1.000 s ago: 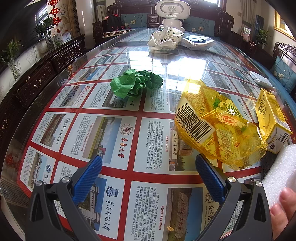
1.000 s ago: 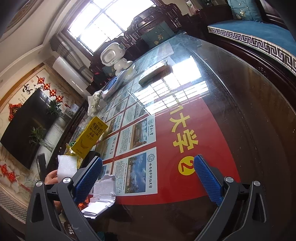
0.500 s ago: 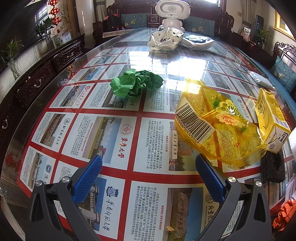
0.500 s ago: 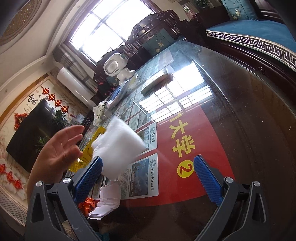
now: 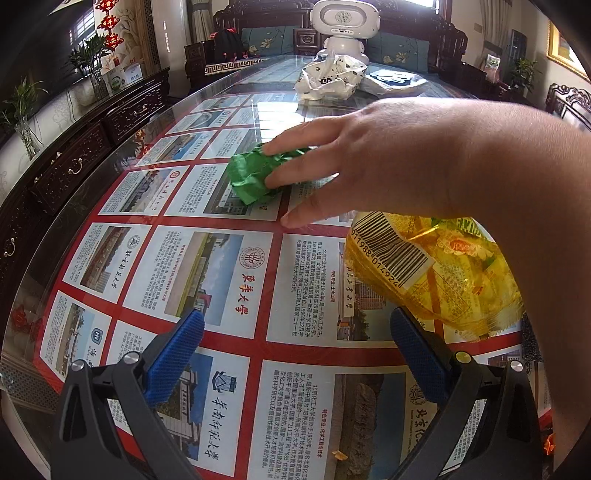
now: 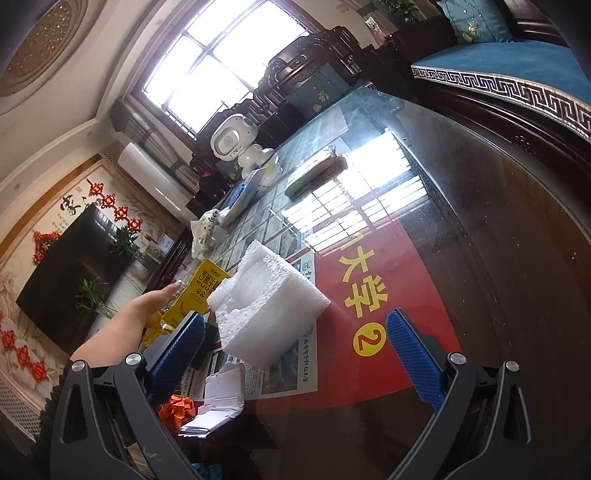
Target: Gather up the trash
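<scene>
A bare hand (image 5: 388, 162) reaches across the glass table (image 5: 207, 280) and grips a crumpled green wrapper (image 5: 255, 177). A yellow snack bag (image 5: 436, 273) lies at the right, under the forearm. My left gripper (image 5: 295, 347) stands open near the table's front edge, nothing between its blue pads. In the right wrist view a white foam block (image 6: 262, 306) rests on the table just ahead of my open right gripper (image 6: 295, 354), close to its left pad. A yellow carton (image 6: 199, 291) stands behind the foam, by the person's arm (image 6: 125, 325).
A white plastic bag (image 5: 328, 79) and a white robot toy (image 5: 343, 26) sit at the far end. Orange scraps (image 6: 177, 406) and folded white papers (image 6: 218, 406) lie by the right gripper. Dark wooden cabinets (image 5: 74, 147) and cushioned seats (image 6: 517, 70) ring the table.
The hand let go of the white foam block, which now rests on the table, and reached across to grip the green wrapper. Both grippers stayed still and open.
</scene>
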`<state>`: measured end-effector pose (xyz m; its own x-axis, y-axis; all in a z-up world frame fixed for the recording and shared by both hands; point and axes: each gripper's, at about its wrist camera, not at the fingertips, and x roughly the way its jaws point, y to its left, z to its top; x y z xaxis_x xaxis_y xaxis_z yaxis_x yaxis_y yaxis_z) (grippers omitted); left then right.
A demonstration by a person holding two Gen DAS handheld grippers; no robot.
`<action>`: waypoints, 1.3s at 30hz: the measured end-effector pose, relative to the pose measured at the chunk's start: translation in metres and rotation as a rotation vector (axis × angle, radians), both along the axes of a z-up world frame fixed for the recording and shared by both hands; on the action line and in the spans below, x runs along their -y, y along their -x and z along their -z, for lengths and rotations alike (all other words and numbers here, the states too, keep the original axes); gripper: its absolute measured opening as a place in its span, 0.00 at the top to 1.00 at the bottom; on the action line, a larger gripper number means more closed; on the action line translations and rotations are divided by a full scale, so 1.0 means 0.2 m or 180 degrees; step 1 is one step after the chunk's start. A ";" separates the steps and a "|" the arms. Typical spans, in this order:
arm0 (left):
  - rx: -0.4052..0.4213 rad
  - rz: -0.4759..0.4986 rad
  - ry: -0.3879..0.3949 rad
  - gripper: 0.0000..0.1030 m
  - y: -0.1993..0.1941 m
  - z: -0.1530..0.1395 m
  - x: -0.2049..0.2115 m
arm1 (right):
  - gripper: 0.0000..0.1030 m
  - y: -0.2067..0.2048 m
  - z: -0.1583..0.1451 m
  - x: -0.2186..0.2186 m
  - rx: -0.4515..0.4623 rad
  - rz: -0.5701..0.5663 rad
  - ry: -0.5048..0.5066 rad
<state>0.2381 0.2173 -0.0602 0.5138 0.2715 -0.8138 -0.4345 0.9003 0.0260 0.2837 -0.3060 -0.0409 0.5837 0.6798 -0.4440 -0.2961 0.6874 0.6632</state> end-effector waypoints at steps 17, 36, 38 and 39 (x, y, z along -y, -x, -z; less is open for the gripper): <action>0.0000 0.0002 0.0001 0.02 0.00 0.00 0.00 | 0.08 -0.01 0.00 0.00 0.0013 -0.0016 -0.0036; 0.0000 0.0003 0.0001 0.02 0.00 0.00 0.00 | 0.08 -0.01 0.01 0.02 0.0028 0.0005 -0.0078; 0.0000 0.0003 0.0001 0.02 0.00 0.00 0.00 | 0.08 0.00 0.00 0.02 0.0083 -0.0020 -0.0122; 0.0000 0.0003 0.0001 0.02 0.00 0.00 0.00 | 0.08 0.01 -0.01 0.02 0.0121 -0.0055 -0.0163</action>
